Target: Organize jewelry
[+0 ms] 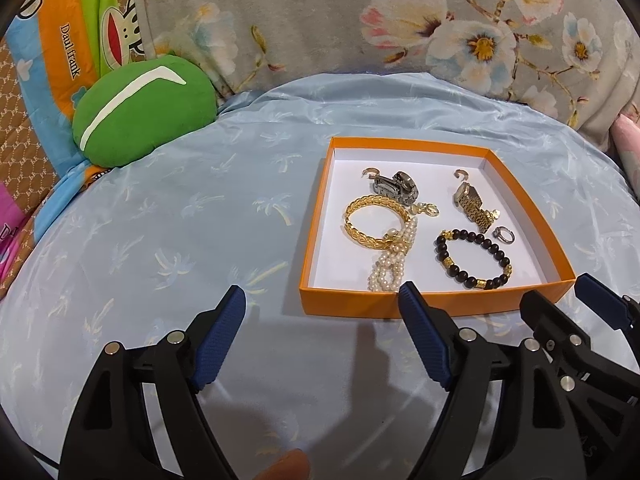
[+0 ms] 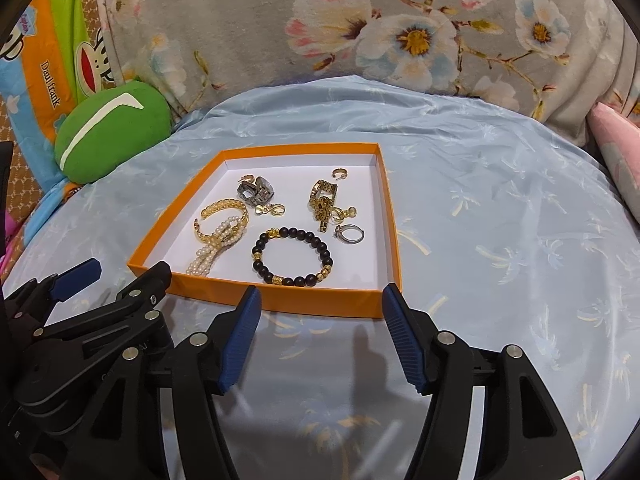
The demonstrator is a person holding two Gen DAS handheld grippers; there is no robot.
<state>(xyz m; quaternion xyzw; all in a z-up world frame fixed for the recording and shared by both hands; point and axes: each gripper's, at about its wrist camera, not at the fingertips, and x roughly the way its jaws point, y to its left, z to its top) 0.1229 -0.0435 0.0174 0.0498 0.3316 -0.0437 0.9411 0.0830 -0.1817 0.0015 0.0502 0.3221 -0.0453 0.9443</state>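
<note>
A: What's in the orange box?

B: It's a shallow open tray with a white floor, lying flat on the pale blue bedsheet. At the near edge a dark bead bracelet with gold spacers lies flat as a ring. Left of it a gold bangle has a pearl strand draped over it, trailing to the front wall.

A: And farther back?

B: A silver watch and a gold watch, both lying on their sides, well apart. A silver ring sits just beside the gold watch, with small gold earrings scattered near the watches.
</note>
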